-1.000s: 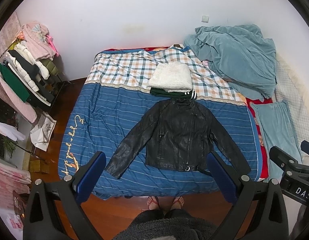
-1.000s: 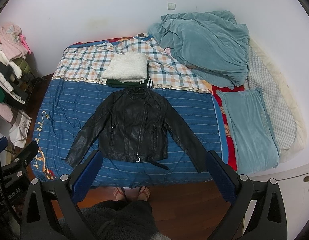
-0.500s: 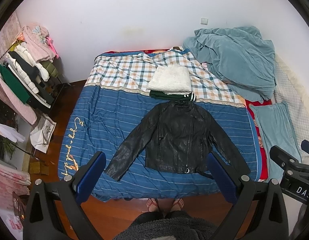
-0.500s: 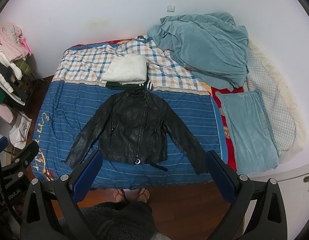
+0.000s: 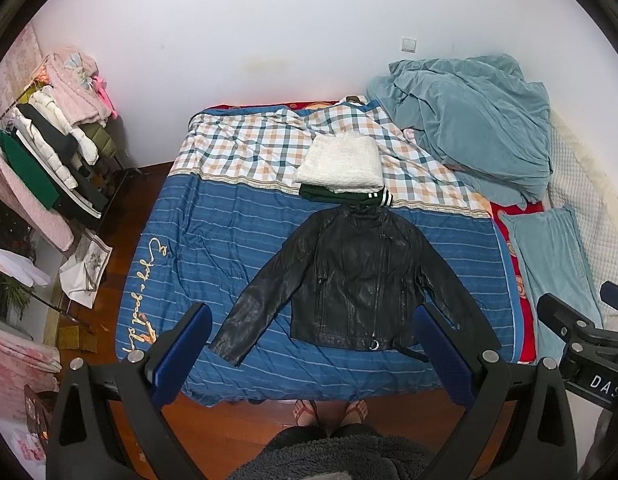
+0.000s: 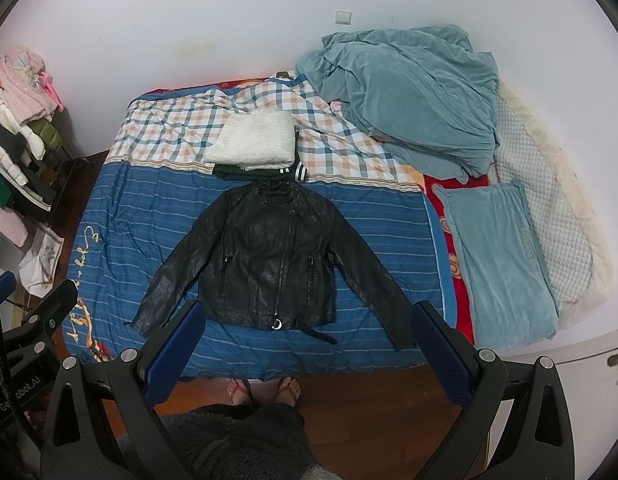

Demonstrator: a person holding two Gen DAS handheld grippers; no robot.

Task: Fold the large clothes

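Black jacket (image 5: 357, 280) laid flat, front up, on the blue striped part of the bed (image 5: 213, 240), both sleeves spread down and outward, hem toward the person's feet (image 5: 329, 410). Its collar lies just below a stack of folded clothes (image 5: 341, 168), white on top of dark green, at the border of the checked bedding. A crumpled teal blanket (image 5: 469, 120) and a teal pillow (image 5: 549, 264) lie to the right, well apart from the jacket.

Left claw (image 5: 309, 354) and right claw (image 6: 309, 350) are both held high above the bed, jaws wide, holding nothing.

Step in hand, as judged: the jacket is spread and no fold is begun; this is the approach before the first fold. The next move probably calls for lowering each claw to a sleeve cuff (image 6: 145, 324) and drawing the sleeves in across the chest. The stiff, shiny material may resist creasing and spring back.

Against the frames half a second and a second earlier, the jacket lies unchanged; the bed and jacket sit slightly higher in both views, so the claws have tilted or moved a little.
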